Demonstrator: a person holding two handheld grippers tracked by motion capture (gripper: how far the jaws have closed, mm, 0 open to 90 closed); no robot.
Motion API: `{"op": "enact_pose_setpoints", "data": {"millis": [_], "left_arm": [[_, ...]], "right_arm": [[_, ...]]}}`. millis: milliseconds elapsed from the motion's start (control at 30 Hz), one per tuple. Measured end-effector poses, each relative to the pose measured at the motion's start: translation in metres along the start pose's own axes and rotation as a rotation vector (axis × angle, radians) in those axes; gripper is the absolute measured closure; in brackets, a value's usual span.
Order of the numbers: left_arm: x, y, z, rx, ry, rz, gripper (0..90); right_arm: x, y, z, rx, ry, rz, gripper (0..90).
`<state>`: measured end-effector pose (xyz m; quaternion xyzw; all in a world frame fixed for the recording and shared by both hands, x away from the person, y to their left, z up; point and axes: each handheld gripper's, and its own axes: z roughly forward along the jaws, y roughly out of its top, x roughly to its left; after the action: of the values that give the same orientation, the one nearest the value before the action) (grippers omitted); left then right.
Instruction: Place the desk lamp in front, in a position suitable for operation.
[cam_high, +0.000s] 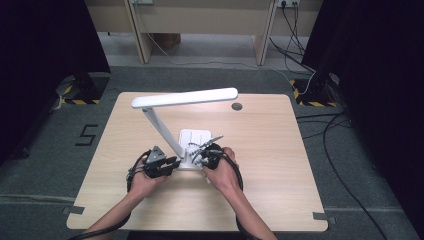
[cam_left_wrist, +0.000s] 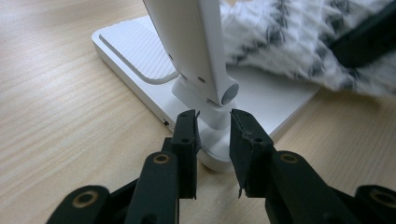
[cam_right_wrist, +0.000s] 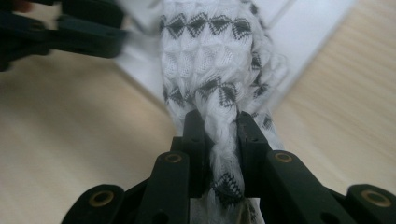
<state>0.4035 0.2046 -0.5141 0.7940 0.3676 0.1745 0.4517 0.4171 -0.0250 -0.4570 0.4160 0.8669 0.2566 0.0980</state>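
- Lamp (cam_high: 184, 97): a white desk lamp stands near the middle of the wooden table (cam_high: 265, 150), its flat base (cam_high: 195, 137) on the tabletop, its arm (cam_high: 161, 129) leaning up toward the far left edge and its long head lying level above.
- Left gripper (cam_high: 169, 165): held at the near-left side of the base. In the left gripper view its jaws stand slightly apart on either side of the lamp's hinge post (cam_left_wrist: 214, 119), the left jaw just touching it; I cannot tell whether they press it.
- Right gripper (cam_high: 210, 152): held at the near-right side of the base, its jaws clamped on a white knitted cloth (cam_right_wrist: 219, 70) with black diamond marks.
- Cloth: bunched between those jaws, it spreads forward over the lamp base, close beside the arm's foot.
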Motion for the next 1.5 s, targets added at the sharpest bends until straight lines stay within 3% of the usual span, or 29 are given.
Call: {"op": "enact_pose_setpoints", "data": {"millis": [167, 367, 467, 700, 833, 1133, 1500], "left_arm": [[0.001, -0.001, -0.002, -0.001, -0.001, -0.003, 71.3], [0.000, 0.000, -0.001, 0.004, -0.005, 0.003, 71.0], [-0.001, 0.000, -0.001, 0.005, -0.009, 0.003, 71.0], [-0.001, 0.000, 0.000, 0.006, -0.009, 0.000, 70.1], [-0.001, 0.000, 0.000, 0.007, -0.009, 0.002, 69.7], [-0.001, 0.000, -0.004, 0.005, -0.005, -0.015, 66.2], [0.000, -0.002, -0.016, -0.002, 0.002, -0.038, 57.8]], "right_arm": [[0.020, 0.003, 0.013, 0.022, 0.069, -0.007, 77.7], [0.018, 0.003, 0.016, 0.021, 0.090, 0.029, 77.8], [0.006, 0.001, 0.011, 0.027, 0.035, 0.028, 77.9], [-0.034, -0.012, 0.000, 0.032, -0.034, 0.116, 77.9], [-0.044, -0.016, -0.006, 0.016, -0.055, 0.134, 77.9], [-0.033, -0.013, -0.010, -0.082, -0.022, 0.096, 77.0], [-0.021, -0.010, -0.004, -0.103, -0.012, 0.057, 76.9]]}}
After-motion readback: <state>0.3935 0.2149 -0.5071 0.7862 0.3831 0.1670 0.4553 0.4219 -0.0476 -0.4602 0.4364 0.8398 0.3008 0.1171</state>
